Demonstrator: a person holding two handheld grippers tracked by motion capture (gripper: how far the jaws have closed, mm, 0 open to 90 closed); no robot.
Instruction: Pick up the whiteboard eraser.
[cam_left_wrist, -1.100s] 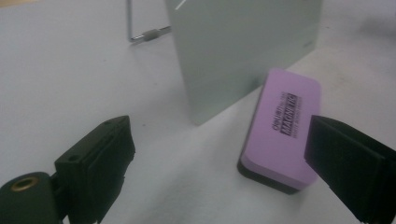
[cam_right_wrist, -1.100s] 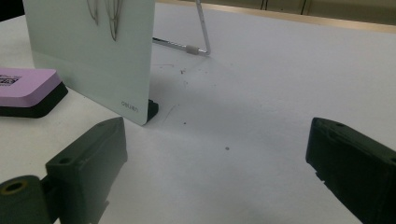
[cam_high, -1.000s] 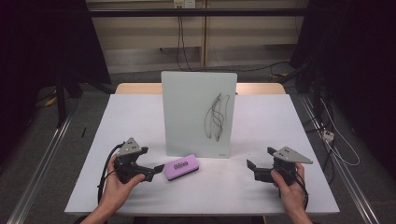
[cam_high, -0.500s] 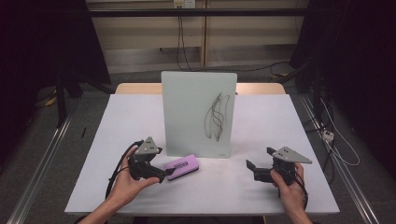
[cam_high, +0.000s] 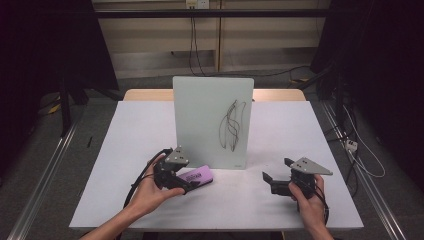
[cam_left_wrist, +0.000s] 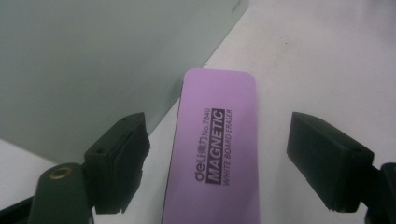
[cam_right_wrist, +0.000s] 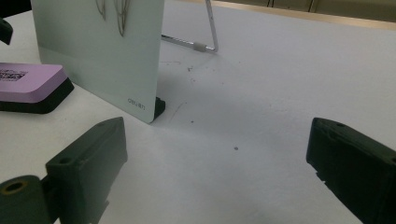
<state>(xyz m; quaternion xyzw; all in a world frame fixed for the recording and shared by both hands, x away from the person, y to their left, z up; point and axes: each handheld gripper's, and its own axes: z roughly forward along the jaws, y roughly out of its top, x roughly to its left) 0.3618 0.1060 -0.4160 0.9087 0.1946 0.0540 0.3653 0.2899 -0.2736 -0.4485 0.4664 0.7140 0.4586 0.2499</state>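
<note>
One purple whiteboard eraser lay flat on the white table between the jaws of the left gripper, whose jaws had just been closing; a gap remained on both sides, so the pads did not yet press on it. Its far end reached ahead of the jaw tips, toward the foot of the one upright whiteboard just beyond and to that gripper's left. The eraser's top read "deli", "No.7840", "MAGNETIC" and "WHITE BOARD ERASER". The board carried a few looping black marker strokes and small "deli" lettering near its lower corner.

The right gripper rested well apart from the eraser, its two jaws spread wide over bare table with nothing between them. From it, the board's corner stood ahead to the left, with the eraser beyond that, and one wire stand leg showed behind the board.
</note>
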